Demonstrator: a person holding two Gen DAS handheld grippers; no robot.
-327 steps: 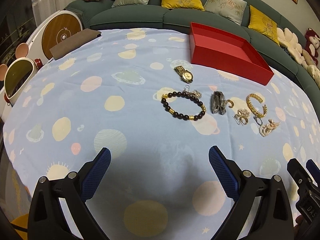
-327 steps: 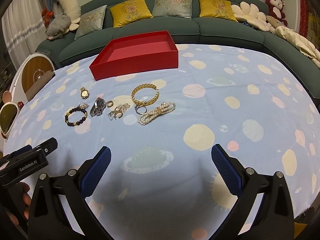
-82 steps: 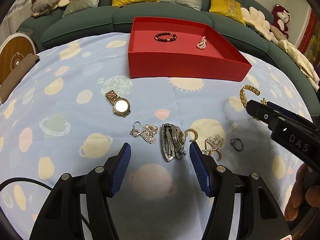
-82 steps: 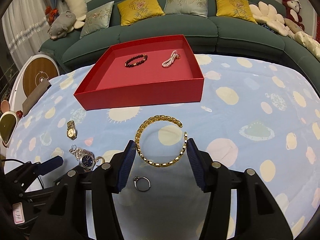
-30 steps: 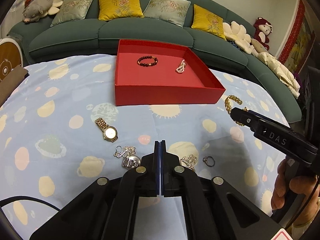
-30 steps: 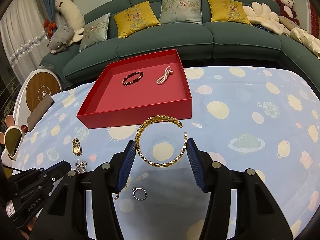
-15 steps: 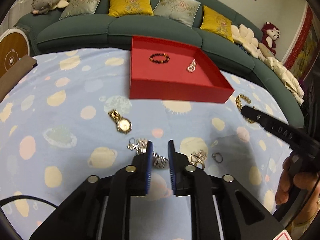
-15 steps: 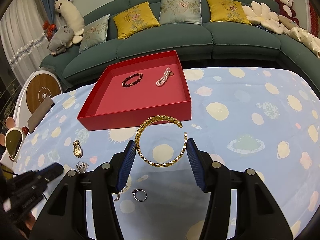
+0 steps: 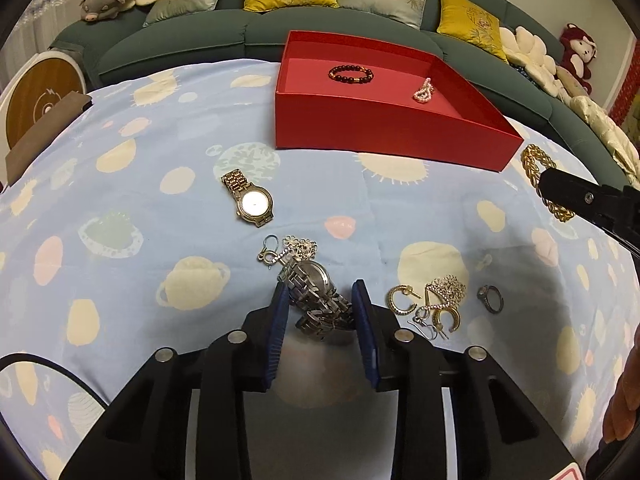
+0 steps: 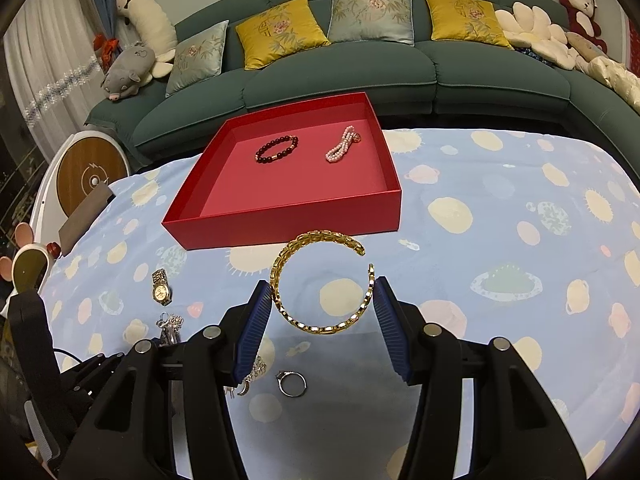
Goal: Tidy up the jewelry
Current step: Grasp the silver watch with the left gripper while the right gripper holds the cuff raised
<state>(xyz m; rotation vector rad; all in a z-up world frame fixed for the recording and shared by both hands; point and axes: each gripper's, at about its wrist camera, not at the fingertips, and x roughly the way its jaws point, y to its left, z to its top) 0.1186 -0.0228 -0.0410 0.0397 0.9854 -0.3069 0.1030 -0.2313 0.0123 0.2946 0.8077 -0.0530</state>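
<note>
A silver watch lies on the spotted blue cloth between the pads of my left gripper, whose jaws are opening; the pads flank it without pressing. My right gripper is shut on a gold cuff bracelet and holds it above the cloth, just in front of the red tray. The tray holds a dark bead bracelet and a pearl bracelet. On the cloth lie a gold watch, a silver chain earring, gold earrings and a ring.
A green sofa with cushions and soft toys curves behind the table. A round wooden-faced device and a brown pad sit at the left edge. A person's hand shows at the right.
My left gripper, shut and higher a second ago, has sunk toward the cloth and opened around the silver watch. The right gripper keeps still with the gold cuff.
</note>
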